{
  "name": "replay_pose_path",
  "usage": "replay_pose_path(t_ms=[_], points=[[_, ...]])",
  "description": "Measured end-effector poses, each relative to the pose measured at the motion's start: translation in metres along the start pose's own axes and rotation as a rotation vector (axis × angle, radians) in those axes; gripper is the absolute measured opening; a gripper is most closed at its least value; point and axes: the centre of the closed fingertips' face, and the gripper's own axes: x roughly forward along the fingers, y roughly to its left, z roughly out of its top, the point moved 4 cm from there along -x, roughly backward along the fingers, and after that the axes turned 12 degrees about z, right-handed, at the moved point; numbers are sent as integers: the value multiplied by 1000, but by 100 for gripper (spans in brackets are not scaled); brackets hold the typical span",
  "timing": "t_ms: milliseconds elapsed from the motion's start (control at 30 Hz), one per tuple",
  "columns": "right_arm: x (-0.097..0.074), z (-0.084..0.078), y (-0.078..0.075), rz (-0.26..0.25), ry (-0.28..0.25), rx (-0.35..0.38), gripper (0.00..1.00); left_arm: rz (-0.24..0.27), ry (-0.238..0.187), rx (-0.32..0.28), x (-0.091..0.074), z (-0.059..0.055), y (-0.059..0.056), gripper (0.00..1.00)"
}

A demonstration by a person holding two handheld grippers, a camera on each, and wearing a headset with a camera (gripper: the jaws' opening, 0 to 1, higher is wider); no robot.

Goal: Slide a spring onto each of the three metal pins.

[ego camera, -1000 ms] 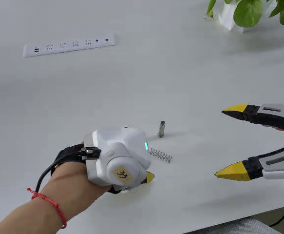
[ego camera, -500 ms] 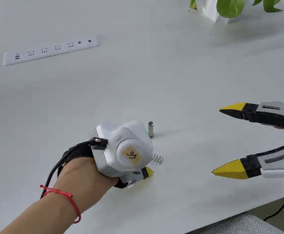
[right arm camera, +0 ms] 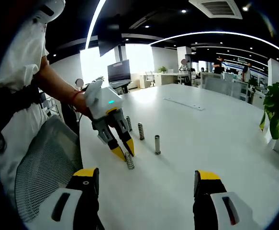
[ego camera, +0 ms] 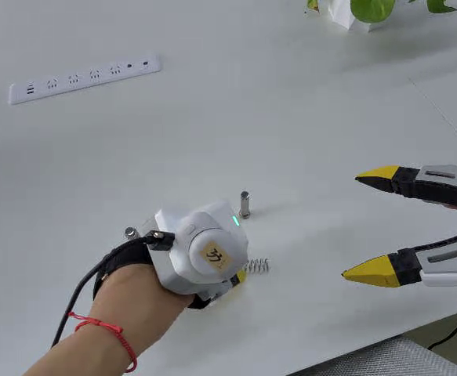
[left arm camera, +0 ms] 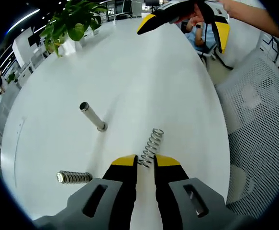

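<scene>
Left gripper view puts your left claw point(left arm camera: 145, 162) low over the white worktop point(left arm camera: 129, 72), its yellow tips drawn almost together and pinching the near end of the spring point(left arm camera: 151, 145), which lies flat and points away from you. Just left of the claw stands the loaded pin point(left arm camera: 74, 178), coils around it. Farther off is the bare pin point(left arm camera: 92, 116), upright and clear of the spring. Your right claw point(ego camera: 352, 227) hovers well to the right, spread wide, holding nothing. At the far left lies a power strip point(ego camera: 85, 77); at the far right, a plant point(ego camera: 369, 9).
</scene>
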Motion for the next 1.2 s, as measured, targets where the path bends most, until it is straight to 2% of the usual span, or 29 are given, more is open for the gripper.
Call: replay_pose_path(t_ms=[233, 400, 867, 1200], points=[[0, -4, 1, 1, 2, 8, 80, -1, 3, 23, 0, 0, -1, 9], [1, -4, 1, -2, -5, 12, 80, -13, 13, 17, 0, 0, -4, 9], [5, -7, 3, 6, -7, 18, 78, -55, 51, -55, -2, -1, -10, 8], [13, -7, 7, 22, -11, 24, 78, -61, 38, -70, -8, 0, -10, 6]])
